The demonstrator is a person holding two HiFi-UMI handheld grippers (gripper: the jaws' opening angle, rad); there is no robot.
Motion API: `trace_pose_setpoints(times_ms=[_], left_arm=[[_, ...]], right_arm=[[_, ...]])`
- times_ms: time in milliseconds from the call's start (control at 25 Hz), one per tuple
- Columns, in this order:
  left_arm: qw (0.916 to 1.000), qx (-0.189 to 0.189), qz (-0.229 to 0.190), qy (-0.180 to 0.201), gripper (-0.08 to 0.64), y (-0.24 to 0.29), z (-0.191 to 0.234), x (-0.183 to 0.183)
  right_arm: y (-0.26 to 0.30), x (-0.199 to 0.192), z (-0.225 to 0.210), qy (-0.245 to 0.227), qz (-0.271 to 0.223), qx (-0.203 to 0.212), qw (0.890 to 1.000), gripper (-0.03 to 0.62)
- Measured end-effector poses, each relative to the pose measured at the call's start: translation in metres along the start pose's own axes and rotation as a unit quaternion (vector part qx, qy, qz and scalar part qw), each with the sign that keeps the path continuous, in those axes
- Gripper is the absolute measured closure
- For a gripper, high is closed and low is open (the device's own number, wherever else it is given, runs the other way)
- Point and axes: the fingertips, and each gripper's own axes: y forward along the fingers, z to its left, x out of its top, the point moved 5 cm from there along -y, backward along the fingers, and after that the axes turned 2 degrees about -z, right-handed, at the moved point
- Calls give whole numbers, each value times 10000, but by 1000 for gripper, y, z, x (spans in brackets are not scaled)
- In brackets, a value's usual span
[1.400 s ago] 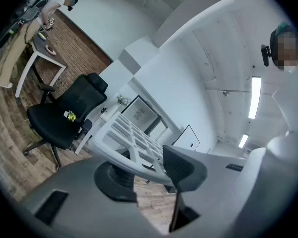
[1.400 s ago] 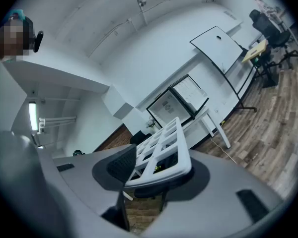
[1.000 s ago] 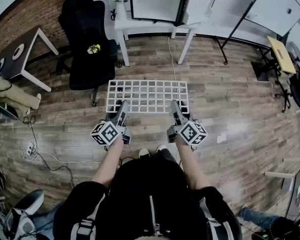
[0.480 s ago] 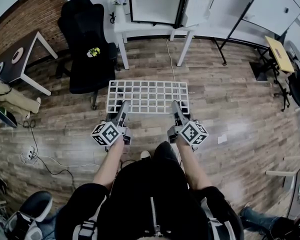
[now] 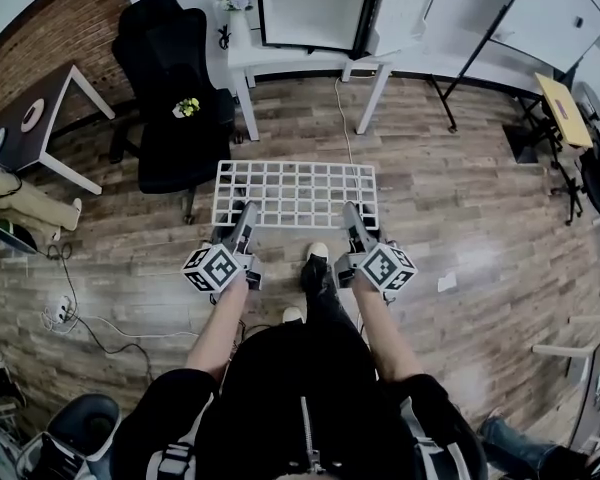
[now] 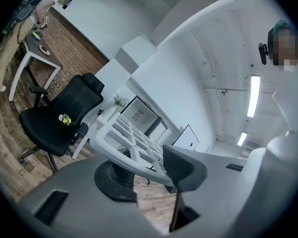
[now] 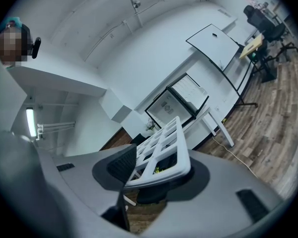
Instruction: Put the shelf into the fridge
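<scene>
I carry a white grid shelf (image 5: 296, 192) flat above the wooden floor, in the middle of the head view. My left gripper (image 5: 242, 218) is shut on its near left edge and my right gripper (image 5: 353, 218) is shut on its near right edge. In the left gripper view the shelf (image 6: 131, 138) runs between the jaws, and the right gripper view shows the shelf (image 7: 164, 150) pinched the same way. The small fridge (image 5: 315, 6) stands on a white table (image 5: 245, 60) straight ahead, its door (image 5: 400, 8) swung open to the right.
A black office chair (image 5: 170, 88) stands to the front left, beside the white table. A small side table (image 5: 35, 118) is at far left. A whiteboard (image 5: 550, 18) and a yellow-topped stand (image 5: 558, 108) are at the right. Cables (image 5: 90, 318) trail on the floor to my left.
The person has stepped forward, one foot now showing between the grippers. The shelf stays held in both grippers in the same pose.
</scene>
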Motion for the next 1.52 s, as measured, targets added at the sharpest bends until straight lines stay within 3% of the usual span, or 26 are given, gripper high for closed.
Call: trace_pose_setpoints(times_ms=[400, 1080, 1520], left_arm=[[9999, 96, 73, -39, 391, 84, 26, 7], [9993, 360, -73, -14, 391, 266, 49, 37], [9988, 437, -202, 2, 390, 328, 64, 53]], right_arm=[[77, 26, -37, 99, 100, -42, 9999, 411], [244, 115, -107, 163, 357, 128, 9991, 411], [310, 142, -127, 137, 485, 274, 9984, 411]])
